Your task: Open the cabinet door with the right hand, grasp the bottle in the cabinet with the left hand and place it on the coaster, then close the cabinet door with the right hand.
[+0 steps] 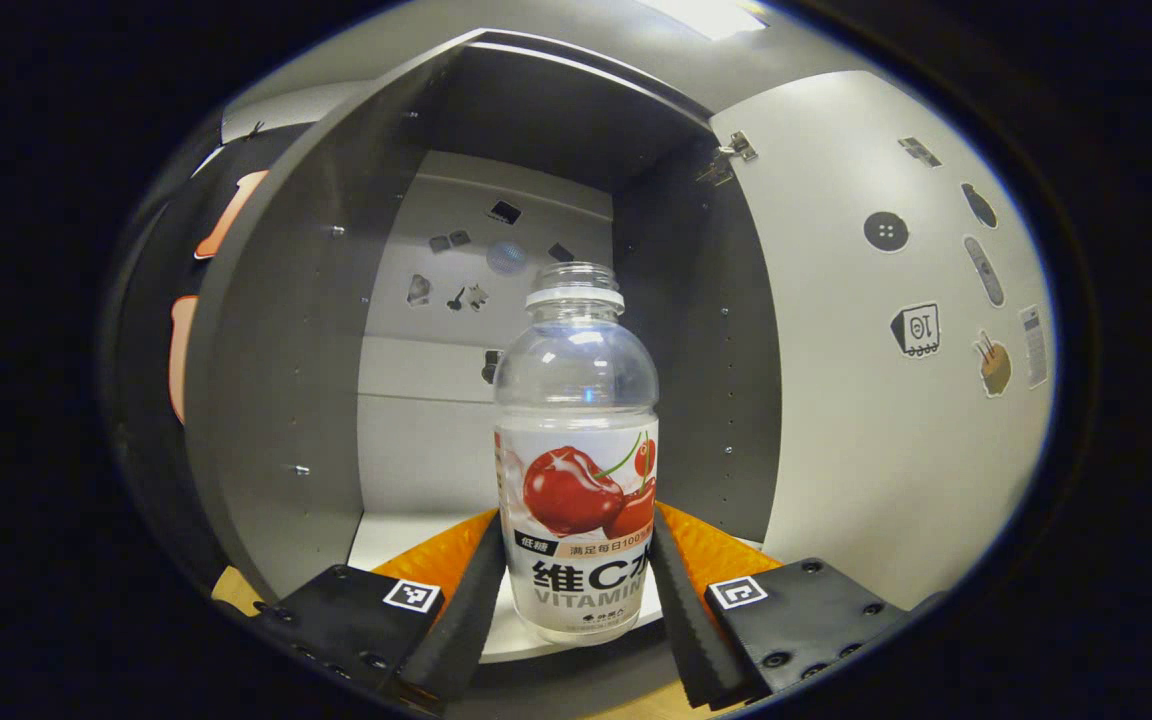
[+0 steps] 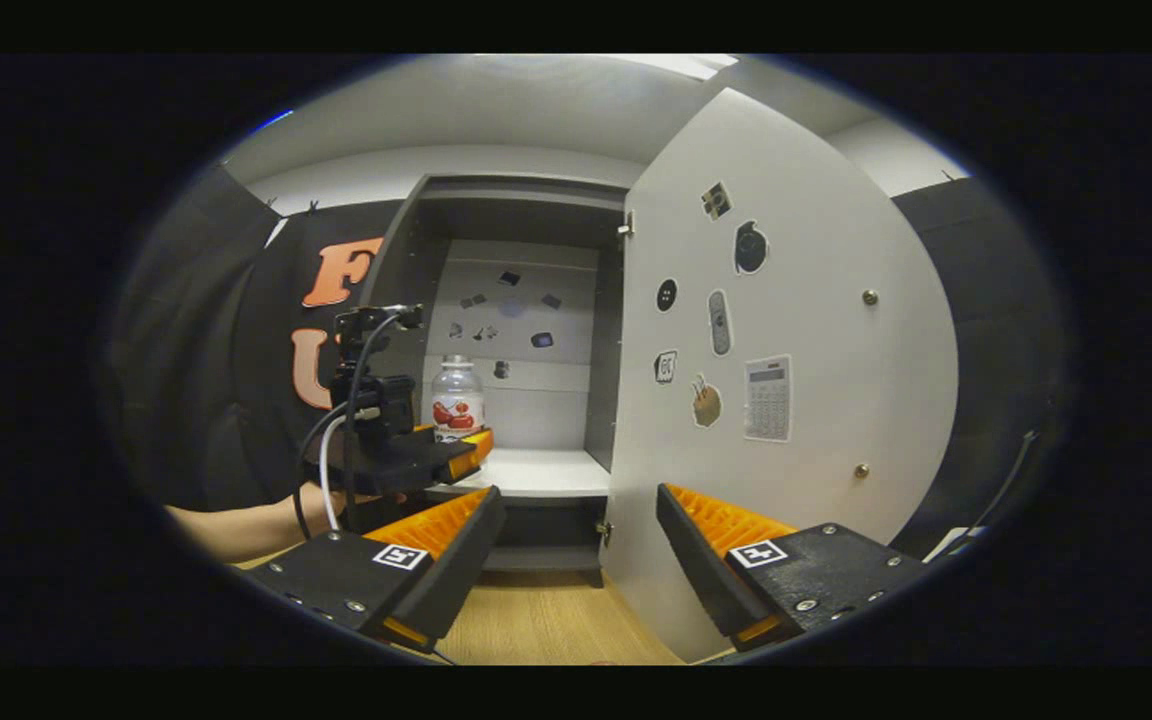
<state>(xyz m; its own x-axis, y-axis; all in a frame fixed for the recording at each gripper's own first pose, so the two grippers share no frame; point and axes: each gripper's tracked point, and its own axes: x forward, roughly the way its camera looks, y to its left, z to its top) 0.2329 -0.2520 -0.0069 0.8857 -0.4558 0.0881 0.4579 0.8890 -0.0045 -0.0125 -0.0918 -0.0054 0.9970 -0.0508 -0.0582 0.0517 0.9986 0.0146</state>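
- In the left gripper view, your left gripper (image 1: 576, 600) shows at the bottom edge, its two fingers spread to either side of the bottle (image 1: 576, 470).
- The bottle stands upright between those fingers, on the pale shelf (image 1: 416, 530) inside the cabinet (image 1: 286, 400). Each finger lies close along the bottle's lower label; you cannot tell from this view whether the pads press on it.
- The bottle is clear, has no cap on its neck, and carries a white label with red cherries.
- Beyond the bottle is the cabinet's pale back panel (image 1: 456, 400), with several small stickers high up.
- To the right of the gripper, the cabinet door (image 1: 876, 420) stands swung open, its inner face turned toward you, with more stickers on it.
- In the right gripper view, your right gripper (image 2: 581, 545) sits at the bottom with its fingers spread wide, holding nothing.
- Just ahead of its right finger is the near edge of the open door (image 2: 786, 330), which rises ahead and to the right. The wooden table top (image 2: 546, 620) lies below, between the fingers.
- Farther off and to the left, your left gripper (image 2: 461, 452) reaches into the cabinet (image 2: 516, 200), with a forearm (image 2: 236, 525) behind it.
- The bottle (image 2: 457, 398) stands on the shelf (image 2: 536, 475) at that gripper's tip, at the left side of the cabinet opening.
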